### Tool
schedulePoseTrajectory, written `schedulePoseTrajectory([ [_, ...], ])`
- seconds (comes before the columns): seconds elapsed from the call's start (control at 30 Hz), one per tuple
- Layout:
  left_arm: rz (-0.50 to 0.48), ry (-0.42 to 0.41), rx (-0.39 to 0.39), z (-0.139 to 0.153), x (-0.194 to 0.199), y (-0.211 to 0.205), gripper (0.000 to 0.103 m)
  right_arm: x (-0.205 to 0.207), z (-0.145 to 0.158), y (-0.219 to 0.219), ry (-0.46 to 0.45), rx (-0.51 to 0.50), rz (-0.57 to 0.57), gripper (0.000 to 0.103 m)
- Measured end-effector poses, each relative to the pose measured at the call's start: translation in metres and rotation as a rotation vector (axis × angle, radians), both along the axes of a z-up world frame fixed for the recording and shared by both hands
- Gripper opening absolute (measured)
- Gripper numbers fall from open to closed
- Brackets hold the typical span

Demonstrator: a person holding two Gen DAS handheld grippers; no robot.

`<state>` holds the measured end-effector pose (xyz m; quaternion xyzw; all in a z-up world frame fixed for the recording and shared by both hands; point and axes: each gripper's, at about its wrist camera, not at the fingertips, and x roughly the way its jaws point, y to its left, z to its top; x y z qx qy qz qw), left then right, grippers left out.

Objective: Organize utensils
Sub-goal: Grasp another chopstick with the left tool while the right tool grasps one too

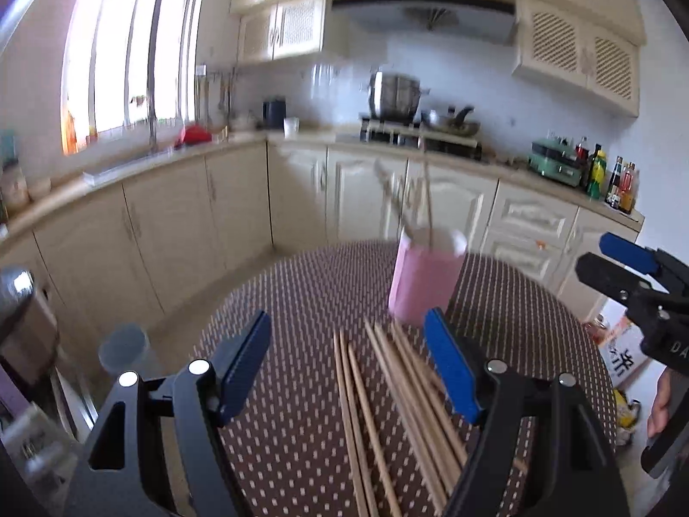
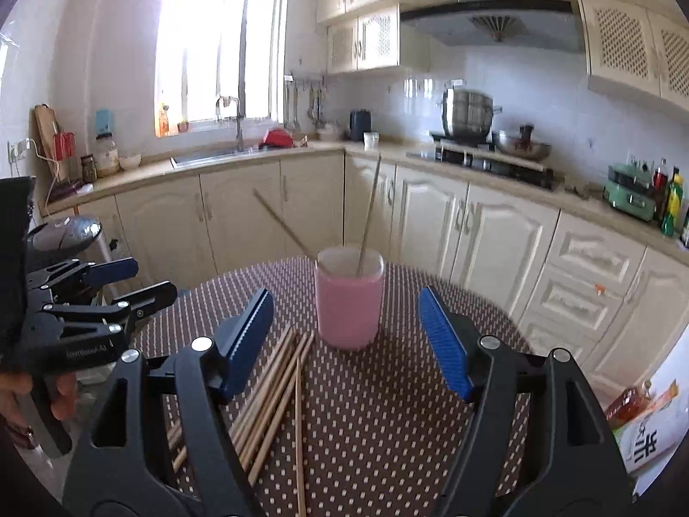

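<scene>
A pink cup (image 1: 424, 284) (image 2: 349, 314) stands upright on a round table with a brown dotted cloth (image 1: 301, 452) (image 2: 387, 431). Two wooden chopsticks (image 2: 370, 211) lean inside the cup. Several more chopsticks (image 1: 387, 400) (image 2: 275, 387) lie loose on the cloth in front of the cup. My left gripper (image 1: 344, 323) (image 2: 129, 280) is open above the loose chopsticks, with nothing pressed between its blue pads. My right gripper (image 2: 346, 301) (image 1: 624, 267) is open too and empty. It faces the cup, with the loose chopsticks by its left finger.
Cream kitchen cabinets (image 2: 430, 215) run behind the table. A printed bag (image 2: 646, 439) (image 1: 620, 353) sits on the floor at the right. A metal-lidded bin (image 2: 64, 232) stands at the left. A person's hand (image 2: 17, 392) holds the left gripper's handle.
</scene>
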<state>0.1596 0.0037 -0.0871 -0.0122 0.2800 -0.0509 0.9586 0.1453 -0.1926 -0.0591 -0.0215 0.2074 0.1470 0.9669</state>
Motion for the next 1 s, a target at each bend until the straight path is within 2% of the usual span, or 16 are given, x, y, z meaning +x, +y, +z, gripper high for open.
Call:
schedulePoseTrajectory([
  [0.2,0.033,0.215,-0.009,-0.051,0.028,0.021,0.072,0.011,-0.038,0.001,0.129,0.008,0.010,0.070],
  [0.4,0.062,0.357,0.006,-0.093,0.046,0.032,0.072,0.013,-0.064,0.002,0.199,0.014,0.017,0.070],
  [0.63,0.058,0.412,0.038,-0.118,0.055,0.024,0.072,0.019,-0.079,0.003,0.250,0.016,0.024,0.070],
  [0.9,0.061,0.419,0.035,-0.119,0.065,0.019,0.072,0.029,-0.089,0.003,0.288,0.004,0.029,0.070],
  [1.0,0.057,0.426,0.066,-0.120,0.070,0.015,0.072,0.034,-0.093,0.007,0.315,-0.008,0.047,0.070],
])
